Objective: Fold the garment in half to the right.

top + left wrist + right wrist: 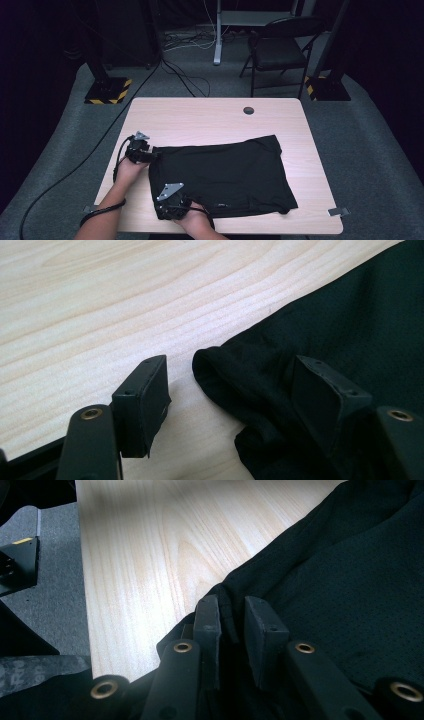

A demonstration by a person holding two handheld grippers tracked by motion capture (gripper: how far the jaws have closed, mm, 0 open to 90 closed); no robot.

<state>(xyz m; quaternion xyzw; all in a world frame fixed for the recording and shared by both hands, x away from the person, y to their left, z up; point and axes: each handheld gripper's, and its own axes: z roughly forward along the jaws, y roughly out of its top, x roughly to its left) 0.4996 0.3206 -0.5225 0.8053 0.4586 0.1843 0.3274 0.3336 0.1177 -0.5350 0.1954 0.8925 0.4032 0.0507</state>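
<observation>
My right gripper (231, 625) pinches the near-left corner of the black mesh fabric garment (225, 172) w/ jaws narrow. Left gripper (240, 390) jaws wide, straddling its far-left corner on the pale wooden table (200, 120), pads not pressing

Bare table (210, 120) beyond the black garment (225, 175); seemingly no obstacles there.

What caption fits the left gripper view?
Open left gripper straddling a corner of the black cloth on the wooden table.

Light wooden table (200, 120), black garment (225, 175) spread flat on it
</observation>
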